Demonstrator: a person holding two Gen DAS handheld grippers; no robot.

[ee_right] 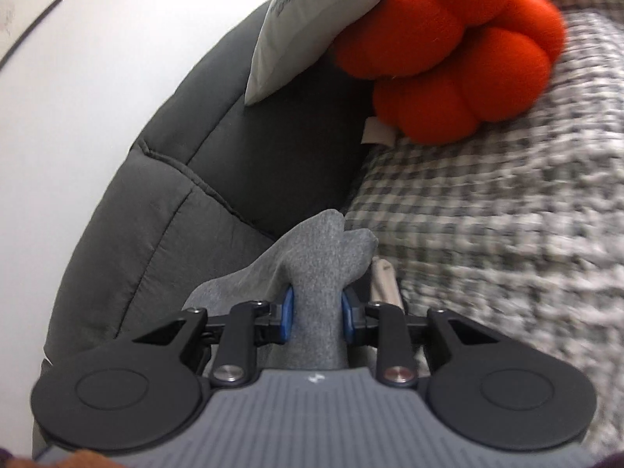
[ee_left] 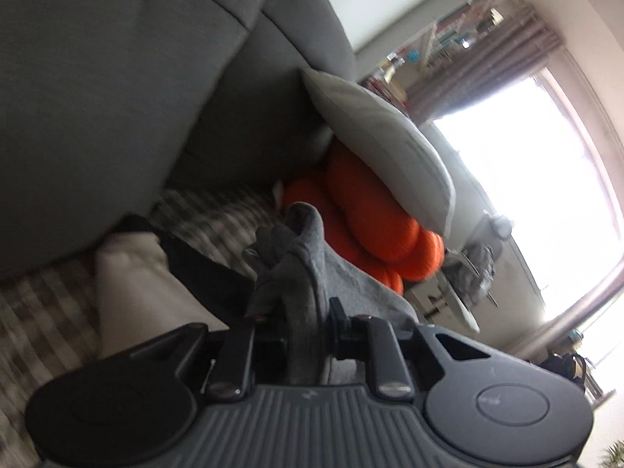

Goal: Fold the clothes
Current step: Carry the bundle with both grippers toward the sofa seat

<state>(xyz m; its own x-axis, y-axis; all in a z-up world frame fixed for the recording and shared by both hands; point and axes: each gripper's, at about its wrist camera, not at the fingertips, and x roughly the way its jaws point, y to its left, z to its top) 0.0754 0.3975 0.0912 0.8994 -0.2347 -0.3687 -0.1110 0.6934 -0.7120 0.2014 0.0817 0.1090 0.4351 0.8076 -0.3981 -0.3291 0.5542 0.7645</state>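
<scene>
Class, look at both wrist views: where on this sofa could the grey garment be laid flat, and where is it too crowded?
The free patch is the checked blanket, open between the orange cushion and the right tongs. It is crowded at the sofa back, where the white pillow leans on the orange cushion. Both the right and left tongs grip the grey garment.

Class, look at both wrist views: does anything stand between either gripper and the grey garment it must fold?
Nothing visible does. The left gripper and the right gripper are each already shut on the grey garment, with cloth bunched between their fingers.
</scene>
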